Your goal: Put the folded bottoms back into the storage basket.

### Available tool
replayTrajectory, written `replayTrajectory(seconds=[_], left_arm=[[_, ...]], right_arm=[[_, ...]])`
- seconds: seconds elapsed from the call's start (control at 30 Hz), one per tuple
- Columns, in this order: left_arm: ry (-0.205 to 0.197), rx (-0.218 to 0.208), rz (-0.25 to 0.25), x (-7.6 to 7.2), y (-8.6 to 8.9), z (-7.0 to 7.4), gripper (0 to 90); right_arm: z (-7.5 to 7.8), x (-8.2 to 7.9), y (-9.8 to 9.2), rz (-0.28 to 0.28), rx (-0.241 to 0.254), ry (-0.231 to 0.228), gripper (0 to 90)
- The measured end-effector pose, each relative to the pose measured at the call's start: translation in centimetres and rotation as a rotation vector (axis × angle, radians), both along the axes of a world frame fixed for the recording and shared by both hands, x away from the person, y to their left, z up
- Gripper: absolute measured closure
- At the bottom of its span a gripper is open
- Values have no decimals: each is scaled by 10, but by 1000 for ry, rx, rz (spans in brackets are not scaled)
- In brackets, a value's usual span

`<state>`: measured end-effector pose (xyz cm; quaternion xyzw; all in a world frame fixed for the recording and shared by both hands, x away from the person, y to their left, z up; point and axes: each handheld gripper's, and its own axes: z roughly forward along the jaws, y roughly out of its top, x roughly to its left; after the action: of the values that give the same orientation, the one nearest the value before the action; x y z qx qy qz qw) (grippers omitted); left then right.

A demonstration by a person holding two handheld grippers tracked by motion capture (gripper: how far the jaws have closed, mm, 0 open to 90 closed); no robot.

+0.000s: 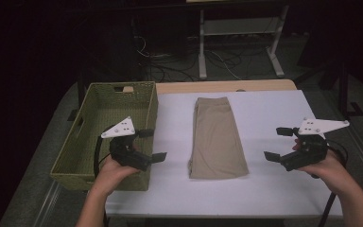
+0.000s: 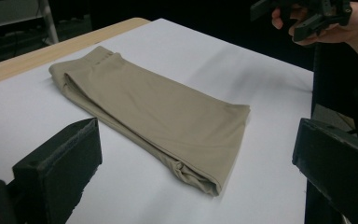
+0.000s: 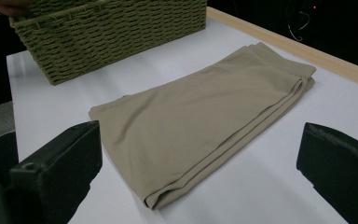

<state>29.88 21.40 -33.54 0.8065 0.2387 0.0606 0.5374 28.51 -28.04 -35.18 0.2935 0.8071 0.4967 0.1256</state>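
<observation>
folded tan shorts (image 1: 217, 139) on the table – left hand-held gripper (image 1: 152, 144) and right hand-held gripper (image 1: 276, 143) gape wide, empty.

Right gripper (image 3: 200, 177) is hovering with jaws standing wide apart, nothing between them, facing folded khaki shorts (image 3: 205, 116) lying flat on white table (image 3: 270, 186), woven green basket (image 3: 107, 32) sitting beyond.

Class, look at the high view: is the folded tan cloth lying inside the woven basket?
No. The cloth lies flat on the white table, to the right of the basket and apart from it.
</observation>
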Motion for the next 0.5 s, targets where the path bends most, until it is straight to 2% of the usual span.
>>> replayTrajectory(seconds=[0.2,0.3,0.5], left_arm=[[8,-15,-5,0,1,0,17],[0,-9,-3,0,1,0,45],[-1,-10,-7,0,0,0,29]], right_arm=[[-2,1,-1,5,0,4,0],[-2,1,-1,7,9,7,0],[-6,-2,2,22,5,16,0]])
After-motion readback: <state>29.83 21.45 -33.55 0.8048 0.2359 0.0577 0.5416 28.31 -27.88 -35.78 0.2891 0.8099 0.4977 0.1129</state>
